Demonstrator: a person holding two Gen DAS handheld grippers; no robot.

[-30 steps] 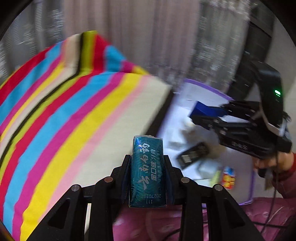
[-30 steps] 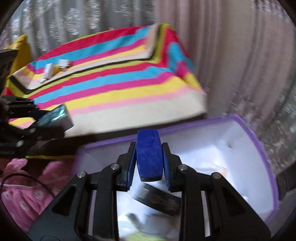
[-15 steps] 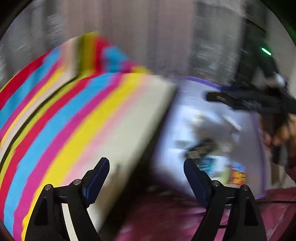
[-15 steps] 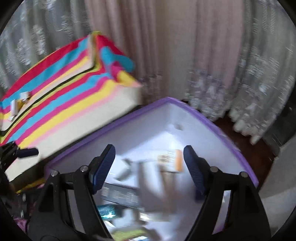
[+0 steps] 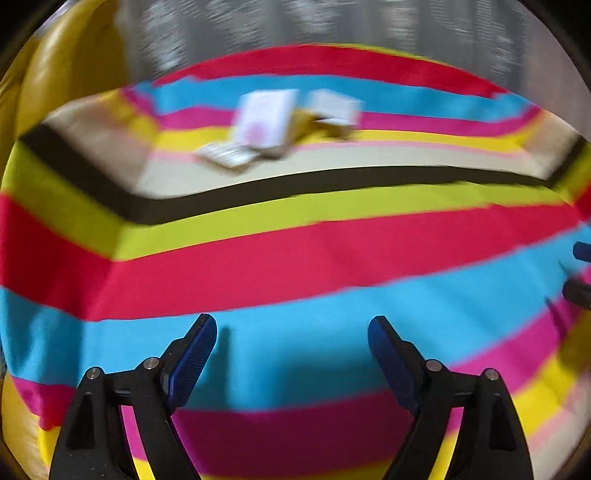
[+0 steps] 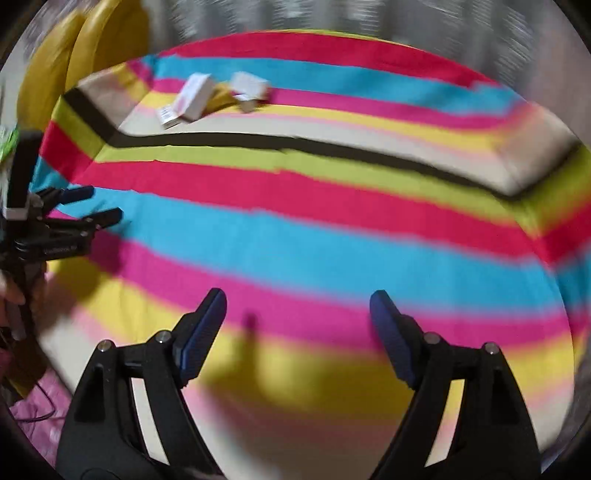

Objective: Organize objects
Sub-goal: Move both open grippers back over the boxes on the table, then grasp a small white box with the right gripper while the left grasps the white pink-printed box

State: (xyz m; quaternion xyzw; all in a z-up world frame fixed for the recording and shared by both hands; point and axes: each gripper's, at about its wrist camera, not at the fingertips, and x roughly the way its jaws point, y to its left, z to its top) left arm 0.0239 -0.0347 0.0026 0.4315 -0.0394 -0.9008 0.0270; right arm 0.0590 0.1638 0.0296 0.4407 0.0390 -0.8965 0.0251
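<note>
Left tongs [image 5: 291, 328] spread wide, nothing between the pads; teal packet gripped a second ago gone from them. Right tongs [image 6: 297, 306] likewise released and bare, blue item no longer clamped. Jaws on both just been opening, and still nothing between them. Both loads apparently dropped into the purple box seen earlier; box now out of both views, so cannot confirm where they landed.

Both views now swung off the box and onto the striped cloth [image 5: 295, 258] covering the tabletop. Nearest the tongs: cyan and magenta bands, bare. Left tongs visible from the right wrist at the cloth's left edge, hand [image 6: 11, 295] behind them.

Beyond the cloth's black stripe [image 6: 258, 142], on the beige and yellow bands towards the far left: small white boxes [image 6: 192, 98] in a loose cluster, one tilted, a flat one just beside it, another [image 6: 249, 88] near it on the right. Blurred, labels unreadable. Well apart from both tongs.

Past the cloth: yellow cushion-like shape [image 6: 103, 48] far left, curtain [image 5: 332, 22] behind.

Reading: one drop-off cycle done, white boxes likely next pick. Long reach across the cloth needed first.
</note>
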